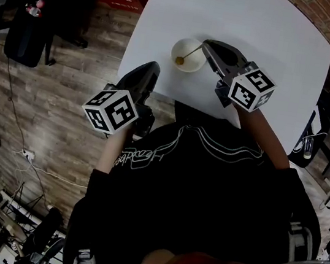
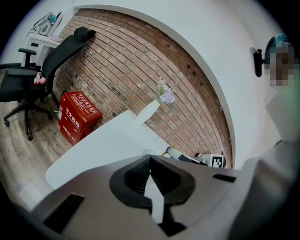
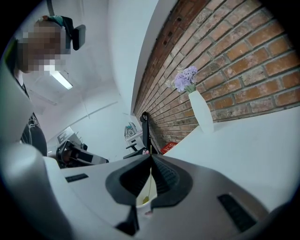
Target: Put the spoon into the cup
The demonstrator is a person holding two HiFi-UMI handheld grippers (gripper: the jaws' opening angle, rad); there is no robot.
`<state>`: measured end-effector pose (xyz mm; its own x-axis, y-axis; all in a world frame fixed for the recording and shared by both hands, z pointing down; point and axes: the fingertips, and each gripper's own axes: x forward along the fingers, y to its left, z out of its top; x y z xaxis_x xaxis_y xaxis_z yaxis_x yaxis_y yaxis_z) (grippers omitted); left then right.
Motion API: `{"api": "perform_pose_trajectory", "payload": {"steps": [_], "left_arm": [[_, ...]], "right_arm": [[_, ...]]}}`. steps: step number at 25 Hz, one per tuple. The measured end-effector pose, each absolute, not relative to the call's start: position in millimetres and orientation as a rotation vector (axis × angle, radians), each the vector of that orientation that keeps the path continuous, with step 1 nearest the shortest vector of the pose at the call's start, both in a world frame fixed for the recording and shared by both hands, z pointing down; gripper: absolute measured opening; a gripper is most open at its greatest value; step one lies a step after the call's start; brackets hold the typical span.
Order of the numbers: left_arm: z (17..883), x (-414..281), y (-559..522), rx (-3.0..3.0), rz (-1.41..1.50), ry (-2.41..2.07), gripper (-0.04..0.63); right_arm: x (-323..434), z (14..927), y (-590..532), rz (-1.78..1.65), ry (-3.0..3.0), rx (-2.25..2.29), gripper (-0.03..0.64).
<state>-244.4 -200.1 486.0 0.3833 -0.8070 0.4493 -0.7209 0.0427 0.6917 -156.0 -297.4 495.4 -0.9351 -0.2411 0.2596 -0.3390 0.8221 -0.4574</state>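
Right hand-held gripper (image 1: 208, 45) is pinched shut on the spoon (image 1: 180, 60) handle, with the spoon's bowl already down in the cup (image 1: 195, 63) on the bench (image 1: 262, 25). To finish well, part the jaws slowly and lift straight up so the cup doesn't tip. Left hand-held gripper (image 1: 152, 69) is closed and empty, beside the bench edge.

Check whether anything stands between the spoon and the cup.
Nothing visible does. The spoon already has its lower end inside the cup, and the right gripper is shut on its handle.
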Motion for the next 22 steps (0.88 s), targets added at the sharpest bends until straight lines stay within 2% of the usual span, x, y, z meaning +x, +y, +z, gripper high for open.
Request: {"api": "perform_pose_trajectory", "payload": {"steps": [22], "left_arm": [[485.8, -237.6, -202.7, 1.715, -0.116, -1.346, 0.003]], "right_arm": [[-144.9, 510.1, -313.8, 0.837, -2.769, 0.521, 0.002]]}}
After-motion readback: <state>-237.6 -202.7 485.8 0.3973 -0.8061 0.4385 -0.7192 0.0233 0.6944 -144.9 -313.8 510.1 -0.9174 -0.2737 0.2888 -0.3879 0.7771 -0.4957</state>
